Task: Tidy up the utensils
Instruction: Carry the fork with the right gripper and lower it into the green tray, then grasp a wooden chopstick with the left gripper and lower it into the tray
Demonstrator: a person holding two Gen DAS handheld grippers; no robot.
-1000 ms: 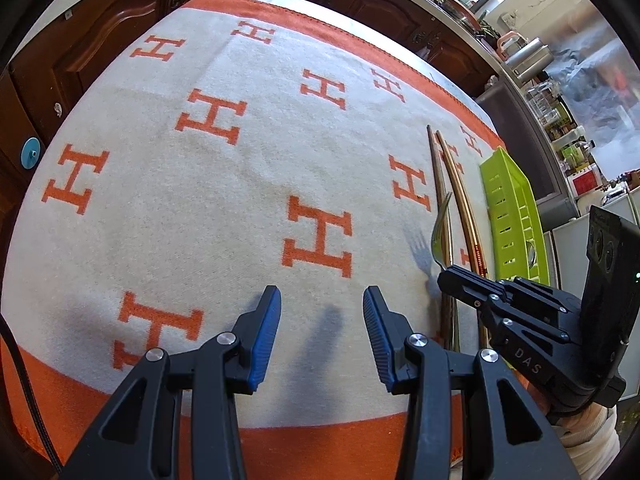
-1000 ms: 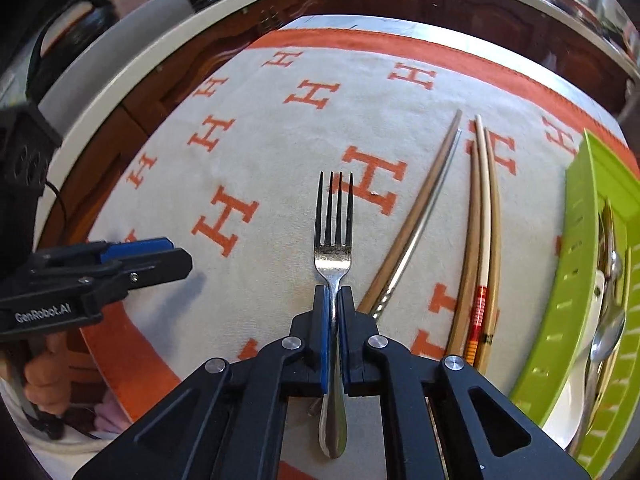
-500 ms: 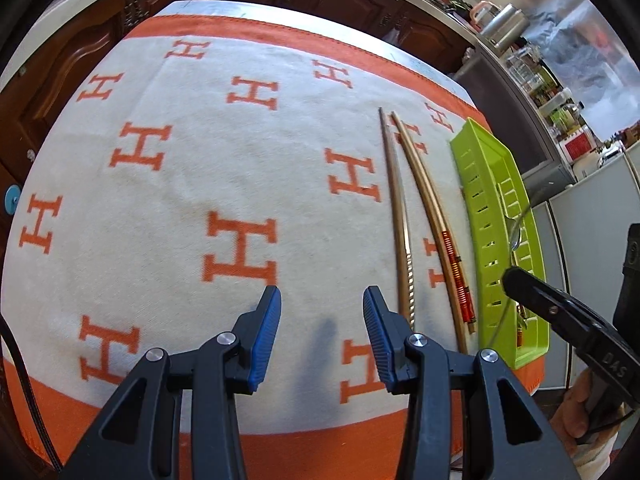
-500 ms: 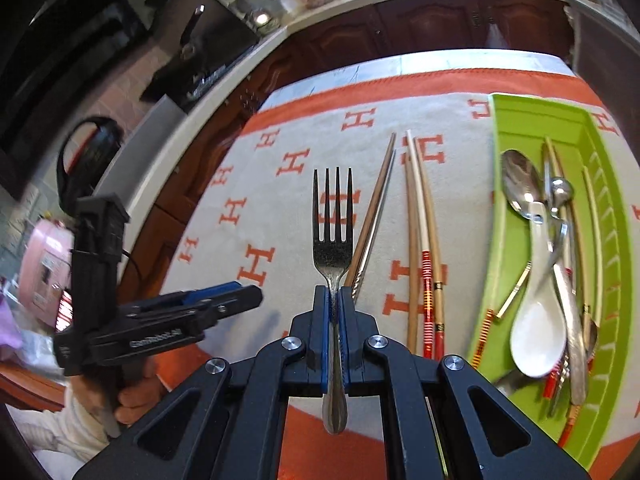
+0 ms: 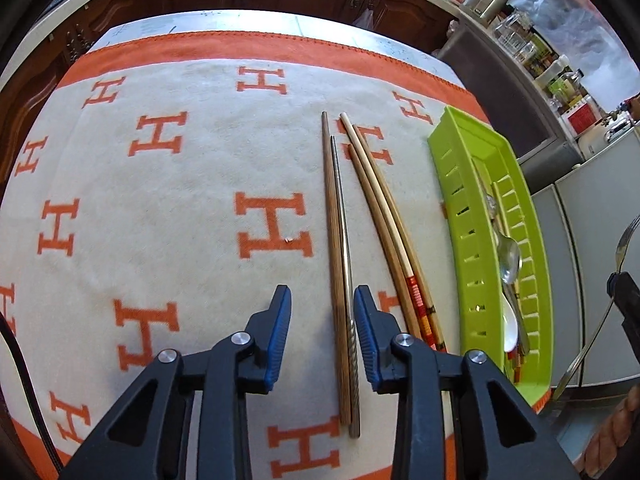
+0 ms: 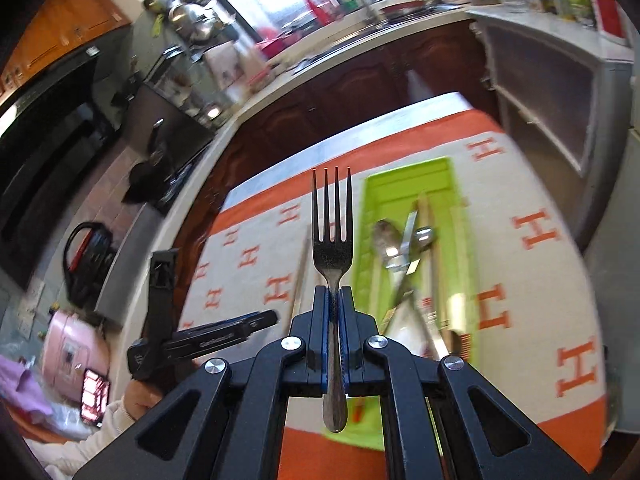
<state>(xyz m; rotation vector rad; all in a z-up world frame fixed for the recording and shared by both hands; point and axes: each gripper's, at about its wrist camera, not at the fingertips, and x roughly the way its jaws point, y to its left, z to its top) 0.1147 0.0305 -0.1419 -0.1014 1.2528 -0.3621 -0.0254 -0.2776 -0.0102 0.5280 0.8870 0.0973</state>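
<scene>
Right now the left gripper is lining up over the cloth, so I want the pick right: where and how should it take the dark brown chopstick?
Grip the dark brown chopstick at its thick near end, coming straight down, jaws across its width. It lies flat, touching the metal chopstick, so both will probably come together.

A steel fork (image 6: 332, 248) with four tines is held off the cloth, tines forward and handle end back, its neck pinched between blue pads above the near end of the tray (image 6: 466, 280). The tray is a lime-green slotted plastic trough lying lengthwise on the cloth's right side. Inside lie spoons (image 5: 509, 260), a white ladle-type spoon (image 5: 509, 330) and what look like chopsticks with red bands, though blur makes the count unclear. On the cloth left of the tray lie two pairs of chopsticks, roughly parallel to it: a dark wooden one touching a metal one (image 5: 344, 264), and a pale bamboo pair (image 5: 384, 216) with red-banded near ends.
</scene>
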